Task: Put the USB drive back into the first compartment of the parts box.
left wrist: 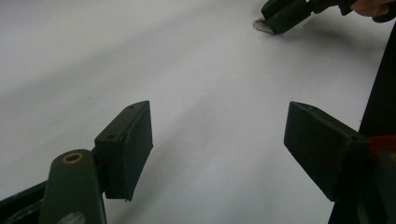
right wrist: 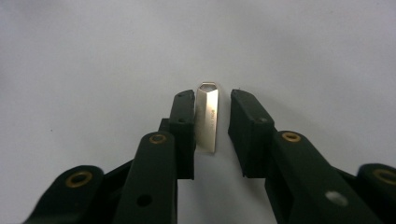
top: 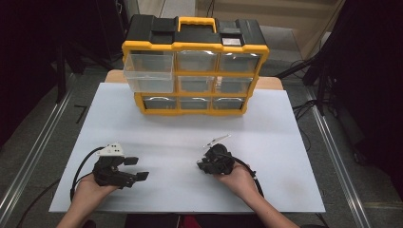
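Right tool [right wrist: 212, 114] tilts down, straddling metal tag [right wrist: 207, 116].

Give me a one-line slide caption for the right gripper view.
Right tongs straddle a small flat metal piece lying on the white table, one pad beside it, a gap on the other.

the yellow-and-black drawer cabinet [top: 195, 66] at the far edge of the white tabletop [top: 157, 133] is the one tall obstacle. its upper-left clear drawer [top: 148, 71] juts out toward the person, narrowing room just in front of that corner. in front of the cabinet the tabletop lies bare and open for passage down to the near edge. well in front of it, the left gripper [top: 135, 168] and right gripper [top: 204, 164] take up two spots, with a wide free lane between them. a small metal usb stick [right wrist: 207, 119] lies flat in the narrow gap between the right gripper's jaws.
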Available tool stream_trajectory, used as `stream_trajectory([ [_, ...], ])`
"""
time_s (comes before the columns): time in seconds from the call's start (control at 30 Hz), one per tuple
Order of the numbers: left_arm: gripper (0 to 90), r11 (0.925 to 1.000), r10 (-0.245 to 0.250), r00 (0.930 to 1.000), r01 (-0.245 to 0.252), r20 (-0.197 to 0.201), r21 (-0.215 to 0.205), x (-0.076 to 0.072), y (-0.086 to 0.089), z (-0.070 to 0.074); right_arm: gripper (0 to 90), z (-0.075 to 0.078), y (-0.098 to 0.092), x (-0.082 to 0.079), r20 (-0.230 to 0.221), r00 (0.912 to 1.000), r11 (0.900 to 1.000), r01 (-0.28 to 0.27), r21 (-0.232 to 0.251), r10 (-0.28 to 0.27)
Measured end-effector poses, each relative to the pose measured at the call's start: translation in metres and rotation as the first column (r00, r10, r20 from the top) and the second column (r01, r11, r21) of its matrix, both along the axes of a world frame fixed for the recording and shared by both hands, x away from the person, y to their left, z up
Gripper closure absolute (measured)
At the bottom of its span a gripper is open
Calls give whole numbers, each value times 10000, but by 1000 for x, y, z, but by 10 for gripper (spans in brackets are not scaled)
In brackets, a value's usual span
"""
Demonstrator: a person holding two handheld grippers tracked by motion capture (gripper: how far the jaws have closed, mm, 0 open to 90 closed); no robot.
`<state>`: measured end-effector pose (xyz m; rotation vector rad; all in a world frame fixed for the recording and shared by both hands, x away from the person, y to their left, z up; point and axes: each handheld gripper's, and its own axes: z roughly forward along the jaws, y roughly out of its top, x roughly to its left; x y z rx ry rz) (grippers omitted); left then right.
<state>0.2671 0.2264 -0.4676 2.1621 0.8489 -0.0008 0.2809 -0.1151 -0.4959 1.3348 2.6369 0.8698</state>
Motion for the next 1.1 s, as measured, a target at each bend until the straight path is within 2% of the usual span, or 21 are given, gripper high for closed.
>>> stream_trajectory([
  [0.1, 247, 10000, -3, 10000, 3, 0, 8, 0, 0, 0, 756, 0, 1, -1, 27, 10000, 10000, -23, -93, 23],
  [0.27, 246, 10000, -5, 10000, 5, 6, 28, 0, 0, 0, 761, 0, 0, 0, 57, 9998, 9998, -183, -77, 183],
  [0.67, 247, 10000, -46, 10000, 46, 1, -72, 0, 0, 0, 764, 1, -7, 12, -623, 9948, 9963, -790, 336, 809],
  [1.1, 247, 9999, -16, 10000, 16, 2, -122, 0, 2, 1, 764, 13, -17, 17, -358, 9907, 9895, -1284, 671, 1309],
])
